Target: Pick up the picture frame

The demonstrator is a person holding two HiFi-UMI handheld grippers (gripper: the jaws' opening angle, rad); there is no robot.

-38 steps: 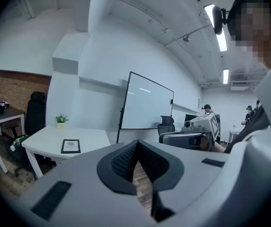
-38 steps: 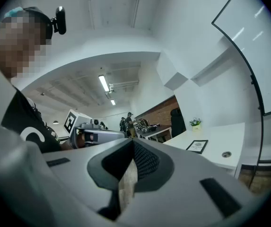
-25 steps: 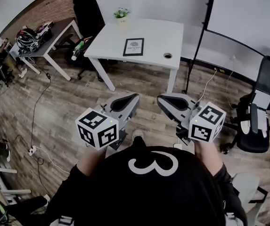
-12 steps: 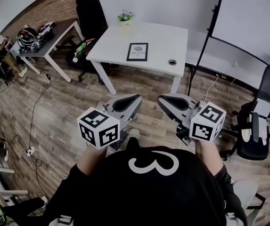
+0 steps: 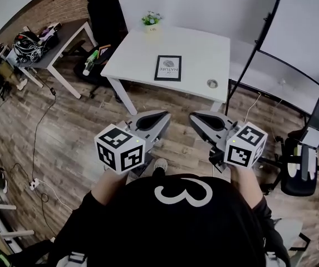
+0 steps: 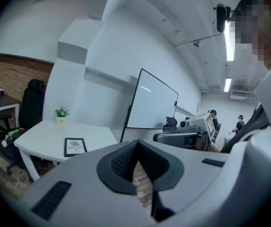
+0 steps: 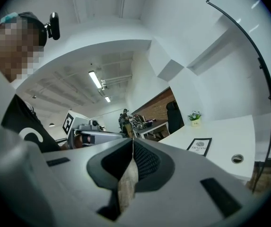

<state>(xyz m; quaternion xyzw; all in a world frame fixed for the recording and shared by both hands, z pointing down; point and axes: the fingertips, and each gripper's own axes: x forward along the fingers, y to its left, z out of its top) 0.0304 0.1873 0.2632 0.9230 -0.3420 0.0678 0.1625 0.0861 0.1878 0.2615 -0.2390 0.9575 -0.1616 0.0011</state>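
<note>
Person stands on the wood floor, a gripper in each hand, both held out side by side at waist height.

- Left gripper: fingers clenched tip to tip, nothing between them, only floor showing through the gap below.
- Right gripper: fingers likewise pressed together and empty.
- Picture frame: lies flat on the white tabletop, at 12 o'clock from the two grippers and well apart from both. Dark border, pale print inside.
- Small potted plant: at 11 o'clock from the frame, near the far edge of the tabletop.
- Round cable hole: at 4 o'clock from the frame, near the front edge.
- Whiteboard on a stand: at 2 o'clock from the tabletop.
- Cluttered desk: at 9 o'clock.
</note>
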